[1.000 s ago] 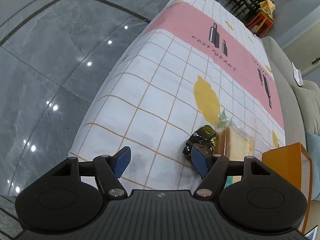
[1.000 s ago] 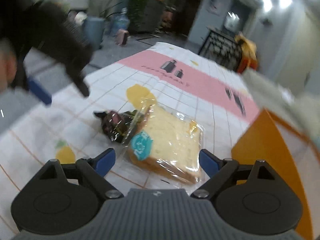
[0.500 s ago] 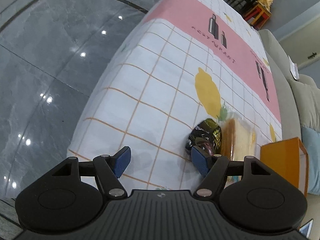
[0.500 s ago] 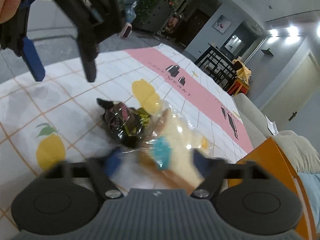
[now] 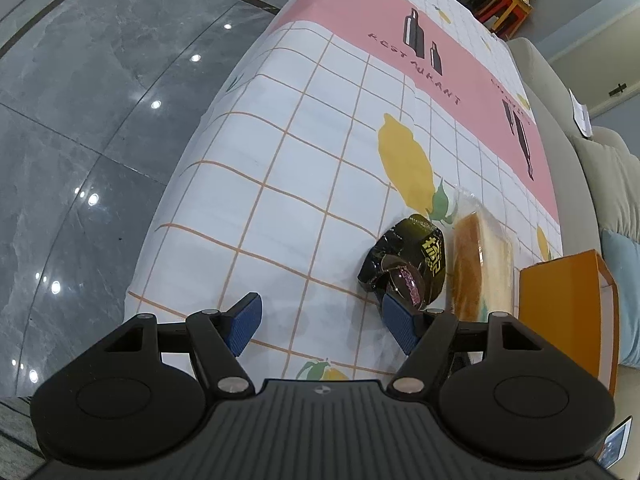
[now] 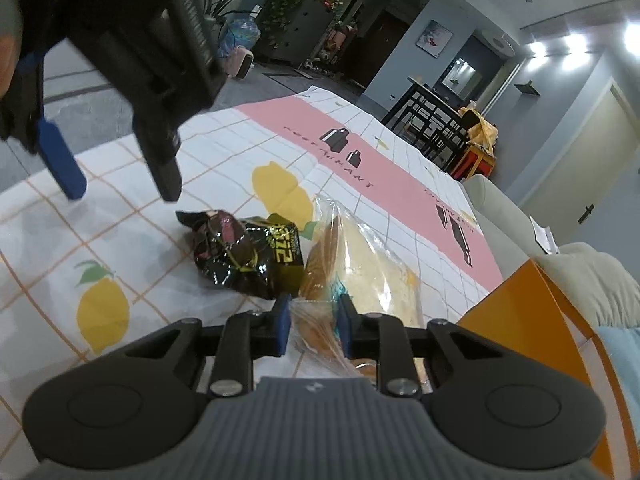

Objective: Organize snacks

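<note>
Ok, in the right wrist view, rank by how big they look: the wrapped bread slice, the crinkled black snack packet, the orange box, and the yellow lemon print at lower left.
1. Orange box, partly cut off
2. Clear-wrapped bread slice
3. Crinkled black snack packet
4. Yellow lemon print

Nearness makes bread against packet unsure.

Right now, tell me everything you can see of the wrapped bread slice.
The wrapped bread slice is a pale slice with a brown crust, sealed in clear crinkly plastic with a teal mark on the wrapper. It is tipped up on edge on the tablecloth, its crust against the black snack packet, the orange box close beside it. The right gripper has just been closing and now pinches its near end.
</note>
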